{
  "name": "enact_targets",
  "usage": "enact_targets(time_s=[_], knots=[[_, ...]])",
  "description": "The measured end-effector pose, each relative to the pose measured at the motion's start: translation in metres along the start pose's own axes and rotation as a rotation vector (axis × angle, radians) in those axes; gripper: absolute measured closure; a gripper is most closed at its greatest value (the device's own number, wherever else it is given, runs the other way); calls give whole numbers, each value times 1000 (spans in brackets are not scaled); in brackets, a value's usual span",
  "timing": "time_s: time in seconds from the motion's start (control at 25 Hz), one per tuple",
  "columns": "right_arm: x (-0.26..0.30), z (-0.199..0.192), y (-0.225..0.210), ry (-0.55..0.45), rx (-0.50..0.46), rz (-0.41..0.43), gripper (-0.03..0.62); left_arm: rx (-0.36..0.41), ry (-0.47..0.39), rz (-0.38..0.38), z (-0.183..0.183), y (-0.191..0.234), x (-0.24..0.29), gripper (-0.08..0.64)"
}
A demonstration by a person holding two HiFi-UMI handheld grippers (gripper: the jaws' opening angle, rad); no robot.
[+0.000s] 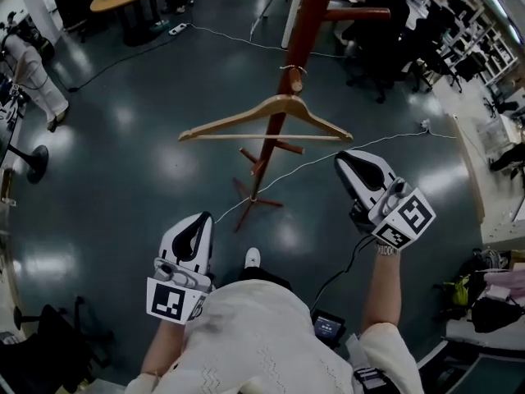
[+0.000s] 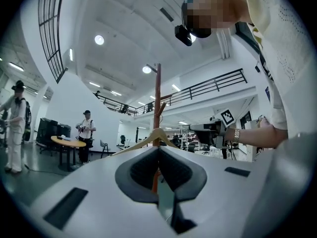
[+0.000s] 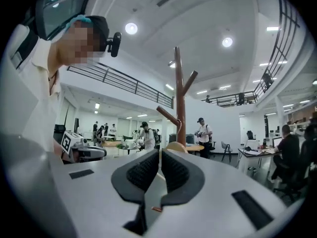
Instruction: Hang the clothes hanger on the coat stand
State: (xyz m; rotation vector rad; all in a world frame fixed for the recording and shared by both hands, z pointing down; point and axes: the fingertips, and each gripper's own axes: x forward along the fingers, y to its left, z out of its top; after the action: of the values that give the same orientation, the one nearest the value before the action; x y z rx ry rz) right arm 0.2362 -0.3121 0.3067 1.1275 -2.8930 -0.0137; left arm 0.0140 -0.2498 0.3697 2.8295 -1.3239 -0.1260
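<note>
The head view alone shows the hanger point(image 1: 230, 138) whole: it hangs by its hook from a peg on the coat stand point(image 1: 308, 15), level, well above the dark floor point(image 1: 123, 162). In the left gripper view the hanger's top peeks over the jaws; the right gripper view shows only one rounded end. The left gripper point(image 1: 200, 218) is held low beside the person's body, jaws closed and empty. The right gripper point(image 1: 348, 162) is raised nearer the hanger without touching it, jaws closed to a thin slit, nothing between them.
</note>
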Motion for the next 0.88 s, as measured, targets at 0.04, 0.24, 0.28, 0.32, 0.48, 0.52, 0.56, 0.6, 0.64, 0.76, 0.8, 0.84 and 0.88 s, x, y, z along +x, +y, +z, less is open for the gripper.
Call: enact_targets(time_s=[0.04,0.24,0.28,0.32,0.48,0.52,0.56,0.6,0.64,0.76,0.8,0.84,0.88], knots=[[0,0,14,-6,6,-8,563,-3,1,-10,0,0,-8,548],[11,3,90,-70,112,-48,574,-29,-11,-43,8,5,-49,548],[14,2,106,-96,148,-64,574,-42,-16,-42,9,7,-56,548],[19,-1,124,-112,173,-79,574,-50,-20,-39,9,7,-64,548],[43,-18,190,-108,253,-111,574,-42,-17,-23,14,15,-92,548],[49,-23,204,-110,296,-119,574,-42,-13,-18,14,19,-101,548],[54,-29,217,-113,340,-132,574,-44,-11,-12,14,23,-111,548],[59,-34,231,-113,375,-149,574,-48,-10,-7,14,28,-122,548],[63,-38,244,-109,394,-167,574,-52,-9,-3,14,33,-132,548],[75,-46,285,-72,362,-235,574,-58,-9,-6,16,43,-160,548],[76,-47,298,-60,331,-261,574,-57,-9,-13,16,44,-167,548],[77,-48,310,-49,298,-285,574,-56,-8,-21,15,43,-173,548],[77,-49,321,-38,266,-305,574,-57,-6,-32,14,42,-178,548]])
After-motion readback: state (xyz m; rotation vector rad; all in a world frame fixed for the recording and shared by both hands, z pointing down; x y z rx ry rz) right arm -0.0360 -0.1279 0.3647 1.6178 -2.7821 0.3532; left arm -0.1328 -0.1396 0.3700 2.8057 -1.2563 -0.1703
